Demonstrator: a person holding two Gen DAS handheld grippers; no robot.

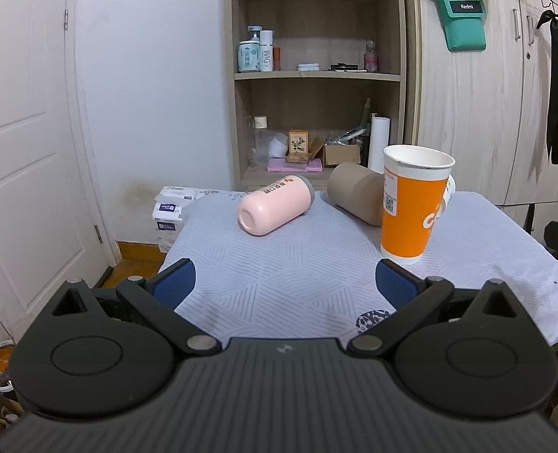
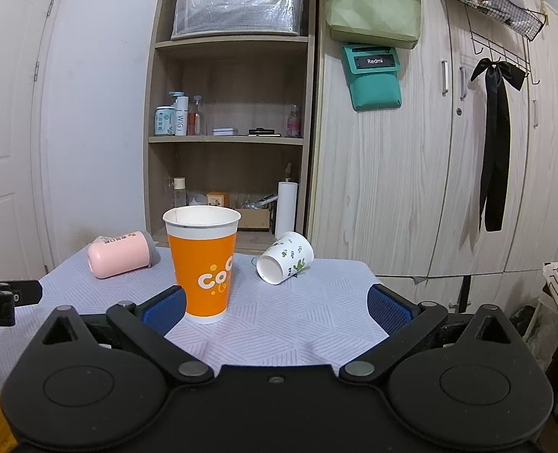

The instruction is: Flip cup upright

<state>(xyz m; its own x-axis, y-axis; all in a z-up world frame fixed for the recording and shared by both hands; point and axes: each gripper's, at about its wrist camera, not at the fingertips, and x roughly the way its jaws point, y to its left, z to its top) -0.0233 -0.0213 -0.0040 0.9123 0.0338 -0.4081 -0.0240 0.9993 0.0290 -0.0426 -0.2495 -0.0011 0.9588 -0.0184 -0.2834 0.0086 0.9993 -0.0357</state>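
Observation:
An orange paper cup [image 1: 411, 204] stands upright on the table; it also shows in the right wrist view [image 2: 203, 264]. A pink cup [image 1: 275, 204] lies on its side, also seen in the right wrist view [image 2: 122, 255]. A brown cup [image 1: 356, 192] lies on its side behind the orange one. A white cup with green leaves [image 2: 284, 262] lies on its side, mouth toward me. My left gripper [image 1: 284, 283] is open and empty, short of the cups. My right gripper [image 2: 277, 307] is open and empty, its left finger beside the orange cup.
The table carries a pale patterned cloth [image 1: 298, 264]. A wooden shelf [image 1: 316, 75] with bottles and boxes stands behind it, a wardrobe [image 2: 430, 170] to the right, a door [image 1: 22, 132] to the left. White boxes [image 1: 169, 211] are stacked at the table's far left corner.

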